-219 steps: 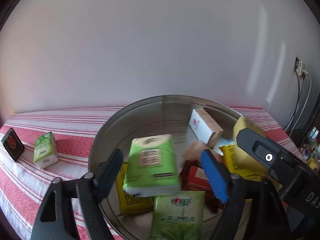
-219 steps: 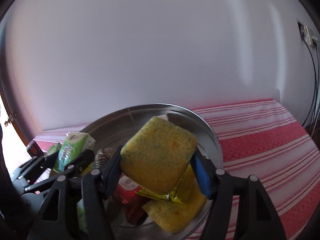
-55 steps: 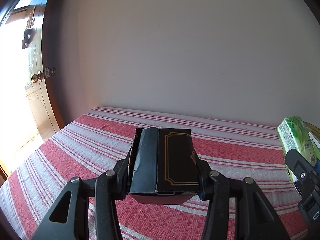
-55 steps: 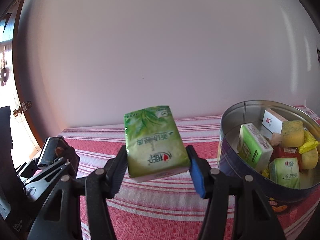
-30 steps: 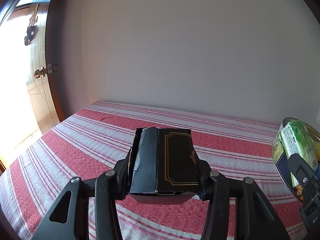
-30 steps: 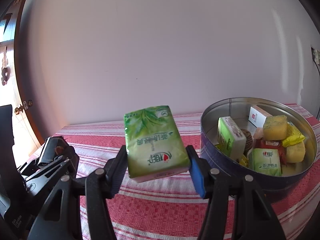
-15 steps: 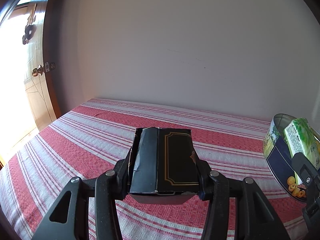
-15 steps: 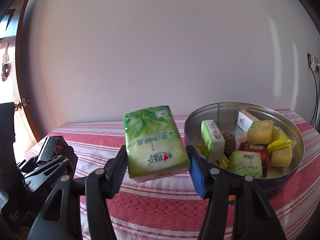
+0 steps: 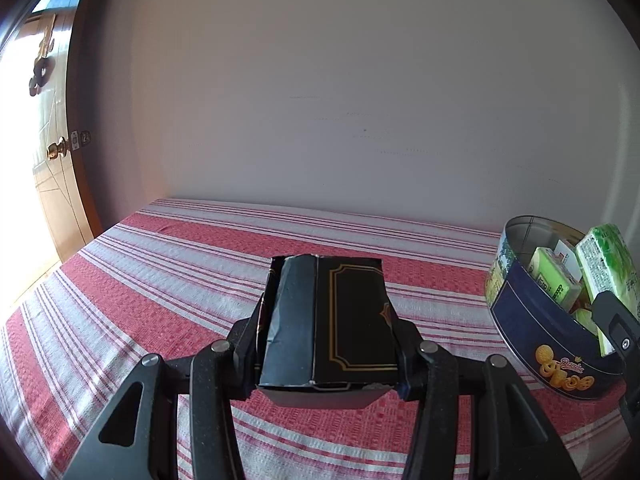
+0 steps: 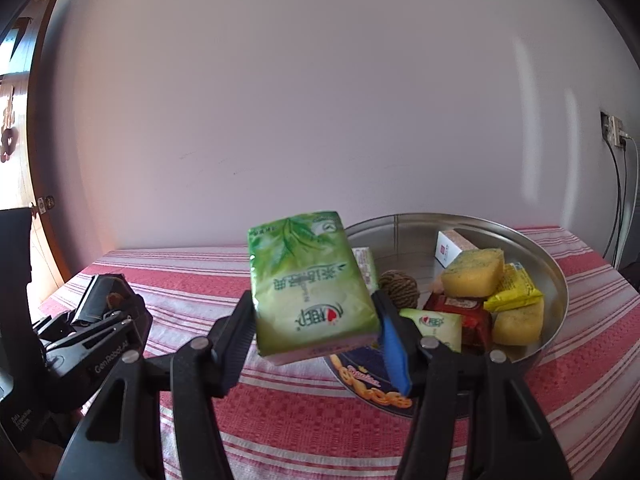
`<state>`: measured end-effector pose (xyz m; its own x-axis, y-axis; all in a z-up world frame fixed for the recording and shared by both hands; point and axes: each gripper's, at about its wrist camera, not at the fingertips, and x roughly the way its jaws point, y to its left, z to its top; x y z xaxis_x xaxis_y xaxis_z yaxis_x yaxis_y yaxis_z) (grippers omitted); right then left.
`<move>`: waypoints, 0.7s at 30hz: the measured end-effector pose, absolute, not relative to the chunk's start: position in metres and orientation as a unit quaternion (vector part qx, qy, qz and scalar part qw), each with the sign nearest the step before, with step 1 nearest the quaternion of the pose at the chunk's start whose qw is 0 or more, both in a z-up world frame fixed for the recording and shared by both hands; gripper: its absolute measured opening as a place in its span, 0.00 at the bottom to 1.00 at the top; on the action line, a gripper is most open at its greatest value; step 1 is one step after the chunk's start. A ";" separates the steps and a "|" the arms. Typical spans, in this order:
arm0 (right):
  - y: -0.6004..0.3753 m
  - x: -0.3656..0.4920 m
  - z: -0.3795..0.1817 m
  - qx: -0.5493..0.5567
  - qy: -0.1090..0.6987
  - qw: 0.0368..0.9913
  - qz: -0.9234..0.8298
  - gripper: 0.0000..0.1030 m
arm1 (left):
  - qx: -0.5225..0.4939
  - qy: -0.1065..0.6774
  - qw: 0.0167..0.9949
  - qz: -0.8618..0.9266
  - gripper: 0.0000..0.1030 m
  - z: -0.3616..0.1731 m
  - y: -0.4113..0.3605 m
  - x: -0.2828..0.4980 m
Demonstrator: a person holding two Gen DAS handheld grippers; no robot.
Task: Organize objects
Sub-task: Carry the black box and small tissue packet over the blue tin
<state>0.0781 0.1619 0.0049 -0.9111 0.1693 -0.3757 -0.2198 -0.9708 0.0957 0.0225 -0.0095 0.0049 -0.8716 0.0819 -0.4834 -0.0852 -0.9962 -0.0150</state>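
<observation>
Our left gripper (image 9: 326, 350) pinches a black box (image 9: 328, 328); our right gripper (image 10: 316, 334) pinches a tissue pack (image 10: 310, 284), both carried clear of the cloth toward the tin (image 10: 556, 280) at right.

Both grippers are matte black plastic with silver screw heads; the right gripper (image 10: 316, 320) has one blue pad (image 10: 394, 354); the left gripper (image 9: 328, 344) bears white lettering.
</observation>
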 end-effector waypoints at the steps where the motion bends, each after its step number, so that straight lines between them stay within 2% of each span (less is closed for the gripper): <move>1: 0.162 0.081 0.005 -0.185 0.069 0.102 0.975 0.56 | -0.250 0.004 0.046 0.967 0.50 0.005 -0.006 0.023; 21: 0.224 0.113 0.020 -0.150 0.062 0.147 0.976 0.56 | -0.222 0.008 0.095 0.970 0.50 0.025 0.046 0.043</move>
<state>0.1132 0.2236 0.0202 -0.9120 0.2686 -0.3101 -0.3059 -0.9489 0.0779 0.0427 0.0464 0.0249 -0.8832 0.1807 -0.4329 -0.1876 -0.9819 -0.0272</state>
